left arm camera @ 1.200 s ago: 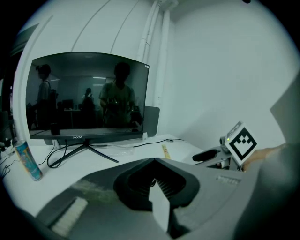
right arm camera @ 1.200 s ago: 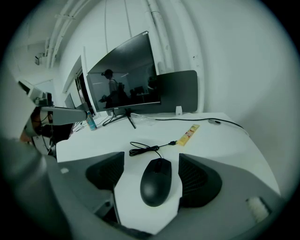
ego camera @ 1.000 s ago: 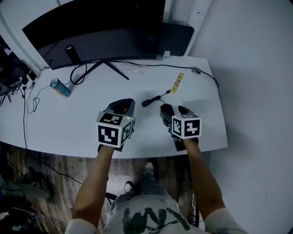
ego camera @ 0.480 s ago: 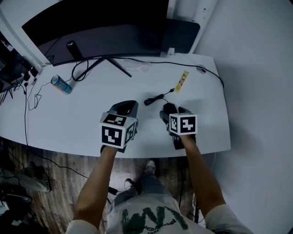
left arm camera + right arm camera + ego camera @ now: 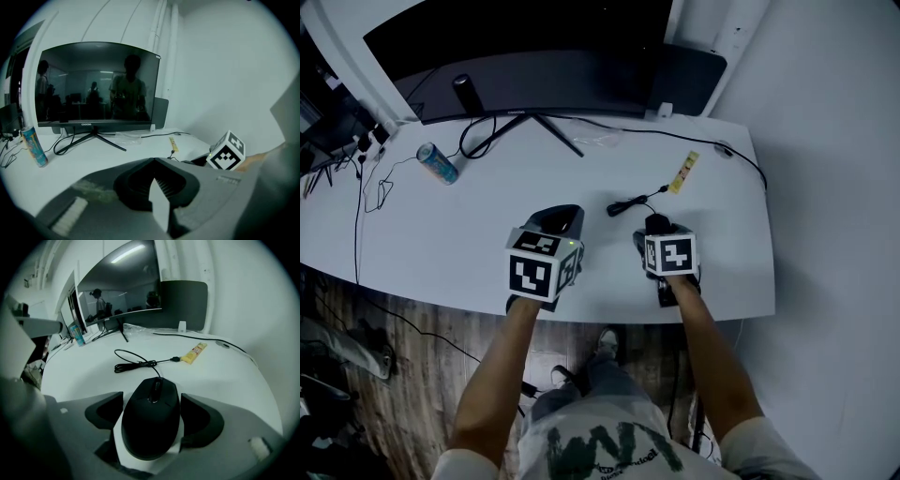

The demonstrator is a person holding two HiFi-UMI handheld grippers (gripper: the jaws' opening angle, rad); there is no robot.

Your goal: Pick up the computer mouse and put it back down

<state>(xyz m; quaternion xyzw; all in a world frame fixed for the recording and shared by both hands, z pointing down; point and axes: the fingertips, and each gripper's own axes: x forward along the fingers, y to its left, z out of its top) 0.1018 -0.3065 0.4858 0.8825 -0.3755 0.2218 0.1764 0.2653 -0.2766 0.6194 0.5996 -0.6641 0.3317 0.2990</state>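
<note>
Grip of right tool (image 5: 151,404) on black plastic computer mouse (image 5: 150,425): dark jaws closed against both its flanks, scroll wheel pointing away. Mouse near front edge of white bench (image 5: 225,366); on it or just above, cannot tell. Thin black cord (image 5: 136,364) coiled ahead on bench. Left tool (image 5: 154,180) alongside, jaws pressed together, holding nothing.

mouse (image 5: 151,423): on surface (image 5: 478,244), between right tool (image 5: 664,234) jaws | cable (image 5: 136,364): just ahead | packet (image 5: 194,353): ahead-right | left tool (image 5: 555,223): leftward | can (image 5: 437,163): ahead-left of it | monitor (image 5: 525,37): far ahead
</note>
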